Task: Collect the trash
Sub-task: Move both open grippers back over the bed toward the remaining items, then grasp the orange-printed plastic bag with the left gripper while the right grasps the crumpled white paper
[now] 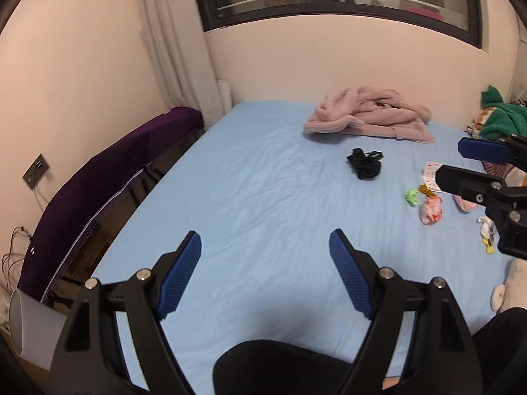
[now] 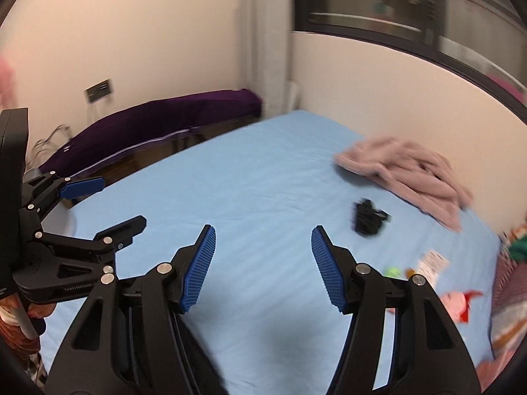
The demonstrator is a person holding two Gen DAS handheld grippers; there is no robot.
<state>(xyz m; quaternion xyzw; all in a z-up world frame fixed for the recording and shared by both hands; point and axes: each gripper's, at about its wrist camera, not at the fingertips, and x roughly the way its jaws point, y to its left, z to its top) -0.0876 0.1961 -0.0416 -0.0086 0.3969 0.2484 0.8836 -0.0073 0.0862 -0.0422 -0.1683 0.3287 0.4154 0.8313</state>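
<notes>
**Both grippers empty and wide; the litter lies off to your right on the sheet**

Nearest you, your left gripper (image 1: pixel 265 260) hangs over the bare blue bed sheet (image 1: pixel 250 197) with its ribbed blue pads spread far apart and nothing between them. Your right gripper (image 2: pixel 263 260) is just as wide open and also empty, poised above the sheet with the trash to its right.

The trash sits in a loose cluster near the right side of the bed. Closest is a small white crumpled wrapper (image 1: pixel 486 225) with a yellow scrap beside it, partly hidden behind your right gripper. Next comes the pink crumpled wrapper (image 1: pixel 430 210), then the green scrap (image 1: pixel 411 196), and beyond them the white paper slip (image 1: pixel 432 171).

Expect all of it to be very light, soft and crushable; none looks fragile. The pink wrapper is a roundish wad with no clear long axis, so I judge you can pinch it from above across its bulk. The paper slip lies flat, its long side running roughly away from you; it will likely slide on the sheet, so catch an edge or a raised corner.

Farther off lie a black garment (image 1: pixel 365 164) and a pink blanket (image 1: pixel 369 115), which look like laundry, not trash.
</notes>
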